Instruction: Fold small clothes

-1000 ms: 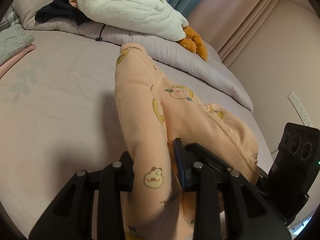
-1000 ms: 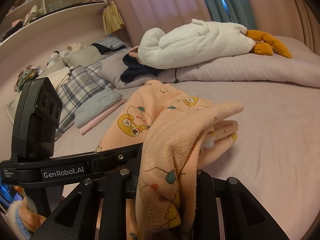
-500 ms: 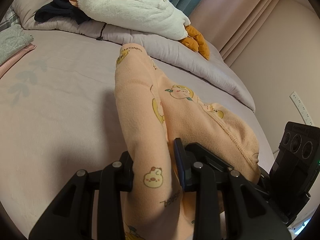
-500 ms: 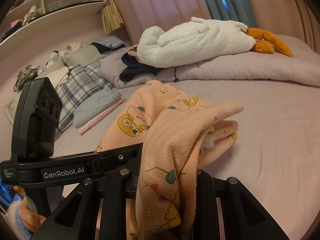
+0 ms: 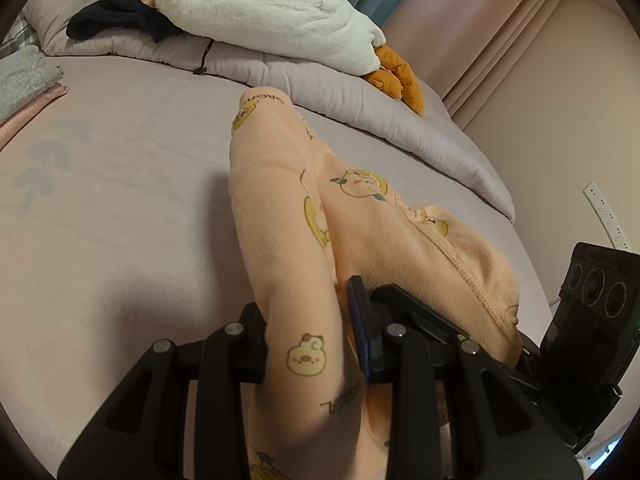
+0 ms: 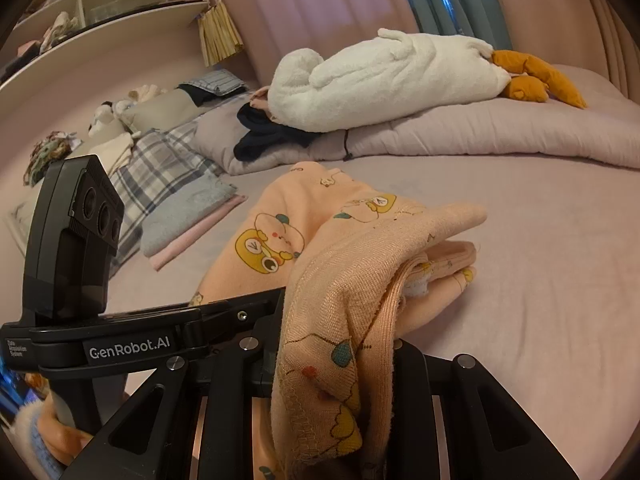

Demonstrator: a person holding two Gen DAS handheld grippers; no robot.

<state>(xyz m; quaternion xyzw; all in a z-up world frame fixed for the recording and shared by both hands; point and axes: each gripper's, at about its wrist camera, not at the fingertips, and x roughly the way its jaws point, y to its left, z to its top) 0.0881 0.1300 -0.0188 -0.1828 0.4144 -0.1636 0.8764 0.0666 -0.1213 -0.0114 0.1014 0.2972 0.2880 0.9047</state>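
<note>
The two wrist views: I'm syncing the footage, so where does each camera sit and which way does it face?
Left wrist: on the left gripper, looking down its fingers across the bed; they pinch the peach garment; the other gripper's camera block shows at right.
Right wrist: on the right gripper, facing the shelves; its fingers clamp the garment's edge; a hand shows at lower left.
Shared: the garment, the white plush goose.
</note>
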